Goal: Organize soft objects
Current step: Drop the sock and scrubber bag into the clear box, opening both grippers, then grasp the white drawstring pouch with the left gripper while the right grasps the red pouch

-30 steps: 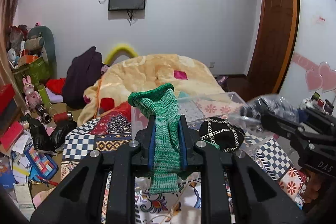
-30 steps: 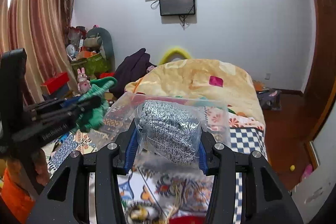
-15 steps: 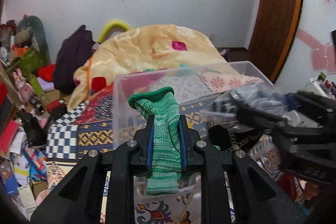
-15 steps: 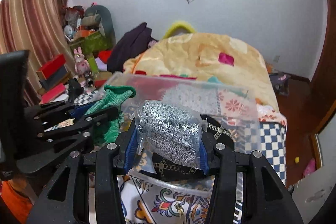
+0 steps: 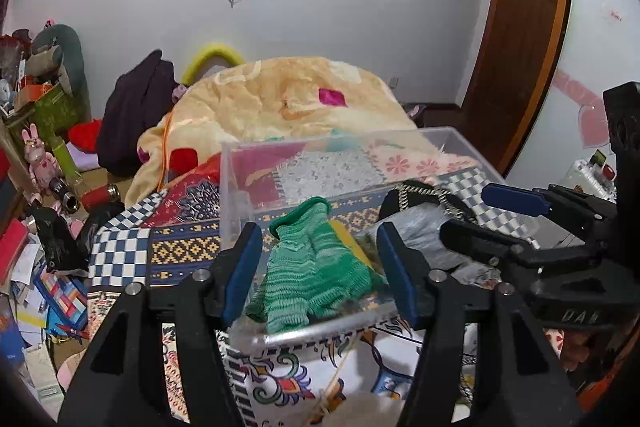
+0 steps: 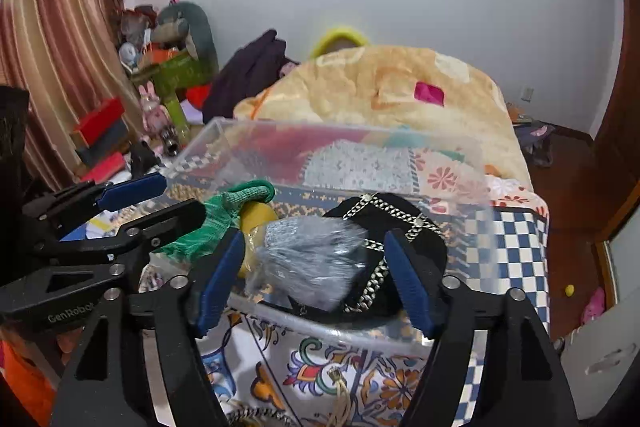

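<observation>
Glove [image 5: 316, 267] lengthwise in clear bin [image 5: 460, 143], cuff away from both wide-spread grippers [image 5: 318, 271] [image 6: 316, 267].

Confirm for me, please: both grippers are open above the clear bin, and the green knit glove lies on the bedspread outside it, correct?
Not quite: the green knit glove lies inside the clear bin, as the left wrist view shows. Both the left gripper and right gripper are indeed open above it.

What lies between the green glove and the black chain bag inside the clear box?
In the right wrist view, a yellow item and the bagged silver scrubber lie between the green glove and the black chain bag inside the clear box.
</observation>
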Tool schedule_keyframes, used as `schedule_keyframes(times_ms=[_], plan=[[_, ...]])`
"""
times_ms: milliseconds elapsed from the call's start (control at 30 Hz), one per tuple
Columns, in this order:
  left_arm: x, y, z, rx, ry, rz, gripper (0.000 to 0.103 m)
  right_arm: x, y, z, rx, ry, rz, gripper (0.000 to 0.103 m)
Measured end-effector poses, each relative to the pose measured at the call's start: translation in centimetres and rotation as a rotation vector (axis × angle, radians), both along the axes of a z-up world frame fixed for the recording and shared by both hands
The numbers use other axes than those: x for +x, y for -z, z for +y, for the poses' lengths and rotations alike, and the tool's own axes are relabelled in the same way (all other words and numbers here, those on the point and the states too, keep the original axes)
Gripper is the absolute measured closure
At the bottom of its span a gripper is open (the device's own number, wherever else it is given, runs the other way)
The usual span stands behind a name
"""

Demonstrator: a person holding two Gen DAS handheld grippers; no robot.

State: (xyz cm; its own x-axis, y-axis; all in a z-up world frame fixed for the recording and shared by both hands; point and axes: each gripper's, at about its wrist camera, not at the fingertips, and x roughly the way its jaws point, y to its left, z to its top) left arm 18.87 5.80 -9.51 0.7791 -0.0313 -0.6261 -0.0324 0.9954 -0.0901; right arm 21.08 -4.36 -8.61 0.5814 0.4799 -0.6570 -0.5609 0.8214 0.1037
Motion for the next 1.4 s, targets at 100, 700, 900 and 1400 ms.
schedule_keyframes(times_ms=[100,700,900,1400], plan=[[-1.5,-1.4,-0.1,-0.002,0.008,-0.04,0.034,-1.1,-1.2,-1.2,0.024,0.011,-0.03,0.031],[-9.7,0.2,-1.9,-0.019,0.024,-0.008,0.015,-8.0,1.0,-6.9,-0.016,0.053,-0.052,0.019],[-11.2,3.5,-3.0,-0.041,0.032,0.064,0.015,-8.7,3.7,-8.0,-0.02,0.075,0.039,0.019],[-12.0,7.3,-4.5,-0.105,0.05,0.144,0.069,-10.5,7.3,-7.4,-0.061,0.041,0.104,0.049]])
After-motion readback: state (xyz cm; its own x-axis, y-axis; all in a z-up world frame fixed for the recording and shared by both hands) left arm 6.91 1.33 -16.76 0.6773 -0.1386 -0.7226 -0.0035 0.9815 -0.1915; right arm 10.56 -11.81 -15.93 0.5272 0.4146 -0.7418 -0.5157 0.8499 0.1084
